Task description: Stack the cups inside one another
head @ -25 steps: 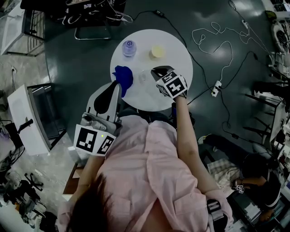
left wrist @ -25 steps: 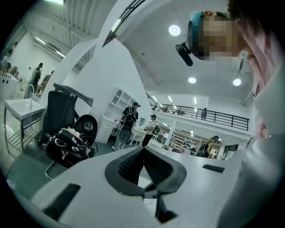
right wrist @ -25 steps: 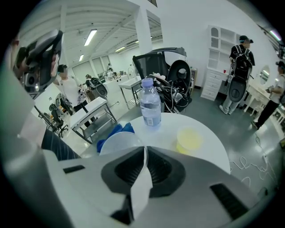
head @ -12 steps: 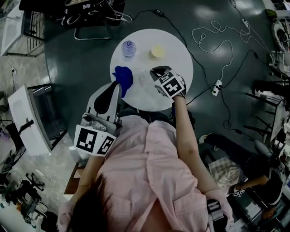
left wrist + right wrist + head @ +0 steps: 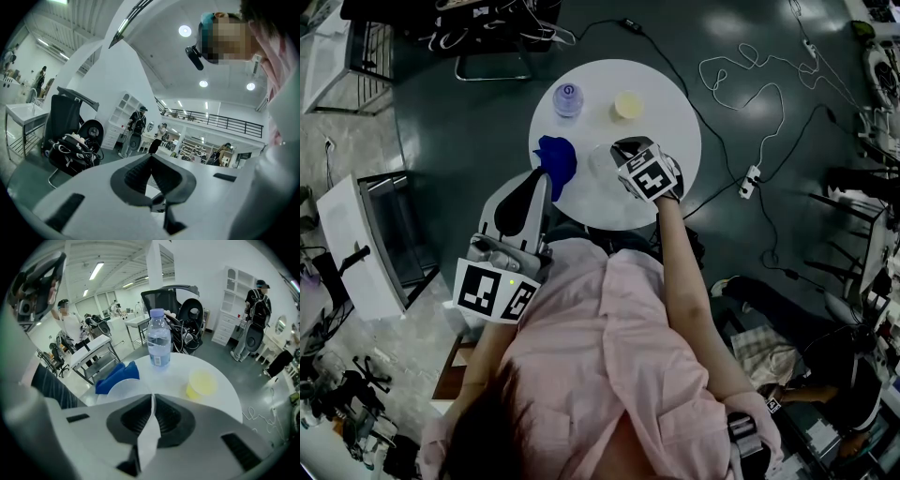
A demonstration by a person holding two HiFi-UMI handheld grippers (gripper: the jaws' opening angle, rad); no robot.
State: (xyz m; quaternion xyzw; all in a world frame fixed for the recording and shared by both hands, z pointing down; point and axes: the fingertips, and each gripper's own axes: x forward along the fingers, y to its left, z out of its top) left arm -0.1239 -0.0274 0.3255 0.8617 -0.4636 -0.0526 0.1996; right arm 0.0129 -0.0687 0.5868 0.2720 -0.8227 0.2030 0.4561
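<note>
The right gripper [image 5: 153, 404] has its fingers [image 5: 133, 417] pinching the thin wall of the clear plastic cup [image 5: 123, 391], which sits near the middle of the round counter [image 5: 180, 366], just beside the blue cloth [image 5: 115, 376] at the left edge. The yellow cup [image 5: 201, 383] stands apart toward the far right edge, and the water bottle [image 5: 158, 344] is at the far left.

The job now looks like carrying the clear cup over the yellow one. The wall is flimsy, so keep the squeeze light, lift straight, keep the cup level, centre it over the yellow rim, then lower.

The left gripper [image 5: 151, 164] is held off the counter, pointing upward, its fingers pressed together on nothing. It could steady the yellow cup.
</note>
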